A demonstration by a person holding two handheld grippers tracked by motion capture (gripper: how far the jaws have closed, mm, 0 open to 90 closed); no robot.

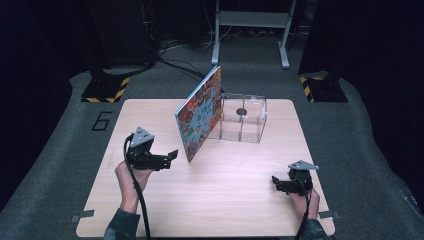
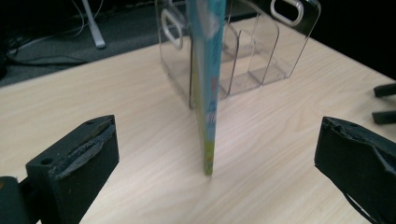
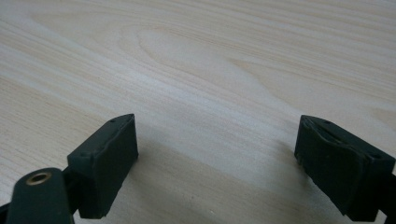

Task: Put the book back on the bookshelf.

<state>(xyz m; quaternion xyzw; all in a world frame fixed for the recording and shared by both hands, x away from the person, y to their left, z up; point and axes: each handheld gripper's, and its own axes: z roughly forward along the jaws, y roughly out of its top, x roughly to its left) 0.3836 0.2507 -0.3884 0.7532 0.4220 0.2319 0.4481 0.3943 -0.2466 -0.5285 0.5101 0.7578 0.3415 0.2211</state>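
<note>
A colourful picture book (image 1: 200, 114) stands on its edge on the wooden table (image 1: 225, 200), tilted, with its far end against the left side of a clear plastic divider rack (image 1: 243, 119). My left gripper (image 1: 173, 156) is open just left of the book's near corner, not touching it. In the left gripper view the book's thin near edge (image 2: 208, 93) rises between the wide-apart jaws, with the rack (image 2: 252, 51) behind it. My right gripper (image 1: 274, 182) is open and empty, low over the table near the front right (image 3: 217, 140).
The rack holds a small dark round thing (image 1: 241, 112). The right gripper's jaws (image 2: 385, 102) show at the far right of the left gripper view. Beyond the table lie grey floor, cables and a metal stand (image 1: 250, 30).
</note>
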